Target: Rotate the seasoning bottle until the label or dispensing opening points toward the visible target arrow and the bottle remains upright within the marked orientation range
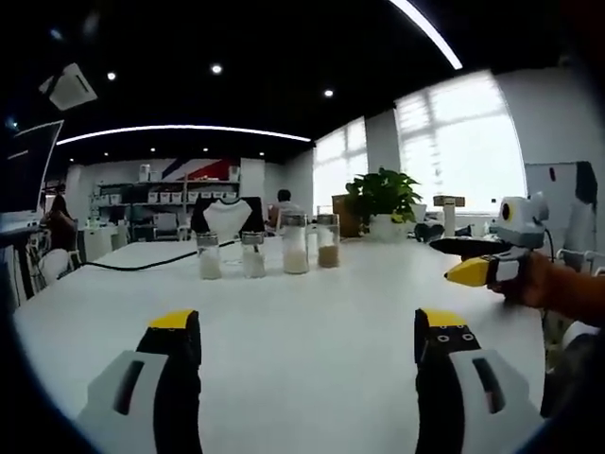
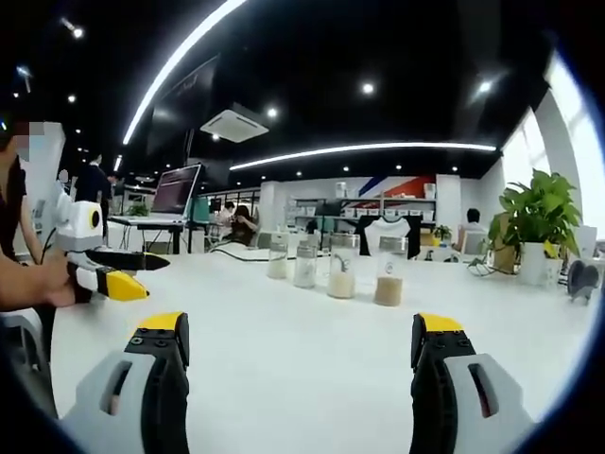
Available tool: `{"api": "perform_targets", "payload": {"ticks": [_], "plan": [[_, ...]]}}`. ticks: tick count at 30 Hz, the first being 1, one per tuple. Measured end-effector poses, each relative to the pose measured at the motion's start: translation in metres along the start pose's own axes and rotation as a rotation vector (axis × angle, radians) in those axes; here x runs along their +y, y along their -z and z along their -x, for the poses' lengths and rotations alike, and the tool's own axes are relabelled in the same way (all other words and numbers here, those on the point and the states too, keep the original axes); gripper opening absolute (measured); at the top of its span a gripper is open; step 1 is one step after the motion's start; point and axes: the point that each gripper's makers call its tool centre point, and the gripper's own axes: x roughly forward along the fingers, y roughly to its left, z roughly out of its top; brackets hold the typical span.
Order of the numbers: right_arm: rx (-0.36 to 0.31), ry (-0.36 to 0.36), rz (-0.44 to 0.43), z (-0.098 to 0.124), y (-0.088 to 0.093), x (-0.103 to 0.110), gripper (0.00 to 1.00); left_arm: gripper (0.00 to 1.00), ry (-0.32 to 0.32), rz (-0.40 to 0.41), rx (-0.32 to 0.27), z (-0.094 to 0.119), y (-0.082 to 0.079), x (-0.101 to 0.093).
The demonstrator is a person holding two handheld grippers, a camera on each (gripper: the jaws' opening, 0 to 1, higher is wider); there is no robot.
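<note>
White table [image 1: 284,359]: wide, bare in the foreground, carrying a row of four clear seasoning bottles toward its far side. No target arrow or orientation marking can be made out on the surface.

Potted plant [image 1: 383,197]: stands beyond the row, at the far edge of the table by the windows.

Seasoning bottles: two taller ones, white-filled [image 1: 295,243] and brown-filled [image 1: 328,240], and two shorter ones [image 1: 208,255] [image 1: 252,254]. All stand upright, long axes vertical, close together but apart. Labels and dispensing openings are too small to read.

Governing relation: the row lies straight ahead of both grippers and well apart from them; neither is clearly nearer. Judgement: an approach is needed before any rotation.

Left gripper [image 1: 307,326]: jaws spread wide, empty, touching nothing.

Right gripper [image 2: 300,331]: jaws likewise spread wide, empty, clear of the table.
</note>
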Motion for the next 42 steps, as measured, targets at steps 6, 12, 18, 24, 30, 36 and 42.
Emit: {"api": "perform_targets", "payload": {"ticks": [6, 12, 18, 24, 30, 36, 42], "plan": [[-0.004, -0.008, -0.001, 0.001, -0.001, 0.004, 1.00, 1.00, -0.005, -0.002, -0.022, 0.000, -0.006, -0.007], [-0.010, -0.009, -0.008, 0.003, -0.002, 0.007, 1.00, 1.00, -0.016, -0.072, -0.012, -0.003, -0.007, -0.009], [-0.010, -0.011, -0.009, 0.004, -0.003, 0.008, 1.00, 1.00, -0.005, -0.040, -0.012, -0.005, -0.007, -0.007], [-0.007, -0.020, -0.007, 0.003, -0.002, 0.010, 1.00, 1.00, 0.001, 0.014, -0.006, -0.009, -0.005, -0.003], [-0.009, -0.023, -0.014, 0.003, -0.002, 0.010, 1.00, 1.00, 0.008, 0.024, 0.006, -0.017, -0.003, -0.001], [-0.011, -0.023, -0.015, 0.003, -0.002, 0.010, 1.00, 1.00, 0.013, 0.013, 0.016, -0.025, -0.001, 0.002], [-0.015, -0.026, -0.021, 0.004, -0.003, 0.010, 1.00, 1.00, 0.018, 0.045, 0.022, -0.034, -0.005, 0.010]]}}
